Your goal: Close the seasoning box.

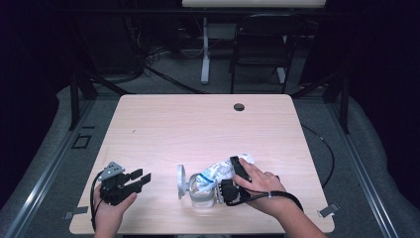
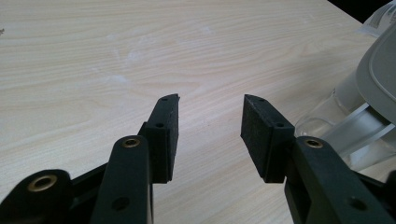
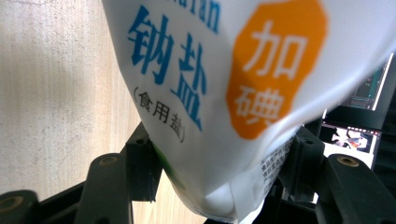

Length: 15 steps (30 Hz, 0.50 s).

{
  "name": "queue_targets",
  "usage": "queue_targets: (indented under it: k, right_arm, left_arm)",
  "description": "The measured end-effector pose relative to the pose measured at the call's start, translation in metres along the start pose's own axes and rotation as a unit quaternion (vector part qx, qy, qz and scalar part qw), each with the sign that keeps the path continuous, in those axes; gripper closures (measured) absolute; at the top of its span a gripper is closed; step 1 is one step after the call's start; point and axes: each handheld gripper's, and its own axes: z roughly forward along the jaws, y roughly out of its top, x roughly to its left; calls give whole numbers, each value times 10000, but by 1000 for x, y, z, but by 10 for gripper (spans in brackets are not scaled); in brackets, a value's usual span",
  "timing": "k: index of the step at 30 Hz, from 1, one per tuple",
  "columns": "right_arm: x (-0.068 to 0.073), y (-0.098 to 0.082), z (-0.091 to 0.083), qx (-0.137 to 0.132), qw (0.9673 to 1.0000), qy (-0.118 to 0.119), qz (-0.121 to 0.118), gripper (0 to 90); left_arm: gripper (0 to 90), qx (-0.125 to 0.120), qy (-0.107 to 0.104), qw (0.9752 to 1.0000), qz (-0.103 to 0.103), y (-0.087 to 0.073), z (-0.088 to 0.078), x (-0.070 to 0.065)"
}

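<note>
A white salt bag [image 1: 218, 172] with blue and orange print lies tilted over a clear glass jar [image 1: 200, 196] near the table's front edge. The jar's hinged lid [image 1: 181, 181] stands open to its left. My right gripper [image 1: 232, 176] is shut on the bag; up close the bag [image 3: 224, 70] bulges between both jaws of the right gripper [image 3: 219, 168]. My left gripper [image 1: 141, 178] rests low at the front left, open, with nothing between its pads [image 2: 163, 135], a short way left of the jar. From the left gripper [image 2: 210, 135], the jar [image 2: 345, 121] and grey lid [image 2: 380, 70] sit at the right edge.
The light wooden table [image 1: 198, 124] has a cable hole [image 1: 239, 107] near its far edge. Beyond it stand a black chair [image 1: 260, 44] and a white table leg [image 1: 205, 49]. A cable [image 1: 327, 153] loops off the table's right side.
</note>
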Motion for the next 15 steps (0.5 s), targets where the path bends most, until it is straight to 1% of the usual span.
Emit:
queue_targets:
  k: [3,4,6,9,10,13,15]
  right_arm:
    - [-1,1,-1,40,10000,-30,-66,412]
    - [0,1,0,-6,10000,-35,-38,412]
    - [0,1,0,1,10000,-44,-62,413]
    - [-2,2,-2,110,9998,-54,-182,414]
    - [-2,2,-2,117,9997,-55,-189,414]
    - [-1,2,-1,54,9999,-53,-153,414]
    - [-1,3,-1,55,9998,-75,-187,414]
  left_arm:
    - [571,6,-2,10000,-2,0,0,0]
    - [571,8,-2,10000,1,0,1,0]
    - [571,2,-3,10000,-1,0,0,0]
    - [571,4,-2,10000,-7,0,0,0]
    - [571,4,0,10000,-1,0,0,0]
    - [571,0,1,10000,-11,0,0,0]
    - [571,-5,2,10000,-11,0,0,0]
